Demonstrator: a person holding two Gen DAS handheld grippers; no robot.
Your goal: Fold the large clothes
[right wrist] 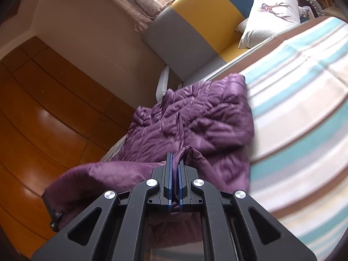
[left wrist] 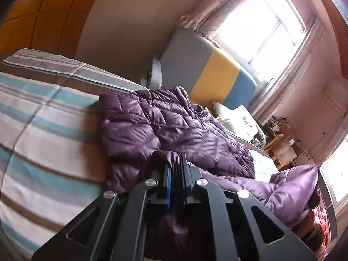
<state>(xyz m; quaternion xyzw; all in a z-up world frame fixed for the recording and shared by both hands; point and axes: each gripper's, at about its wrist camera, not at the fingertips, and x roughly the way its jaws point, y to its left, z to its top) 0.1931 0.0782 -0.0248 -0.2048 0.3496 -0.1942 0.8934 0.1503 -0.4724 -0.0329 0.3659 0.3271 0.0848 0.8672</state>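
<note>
Both grippers are clamped on the hem of a purple quilted down jacket (right wrist: 195, 117): the left gripper (left wrist: 175, 163) has its jaws pinched narrow over a ridge of fabric, and the right gripper (right wrist: 175, 163) grips a gathered, stitched edge the same way. The jacket lies on the striped bedspread (right wrist: 304, 113) near the edge of the bed, its far end towards the grey, yellow and blue headboard (right wrist: 195, 19), its near part lifted off the bed between the two grips. This looks like the first lengthwise fold in hand. The next move likely calls for carrying both held corners forward together, level, over the far half before letting go.
</note>
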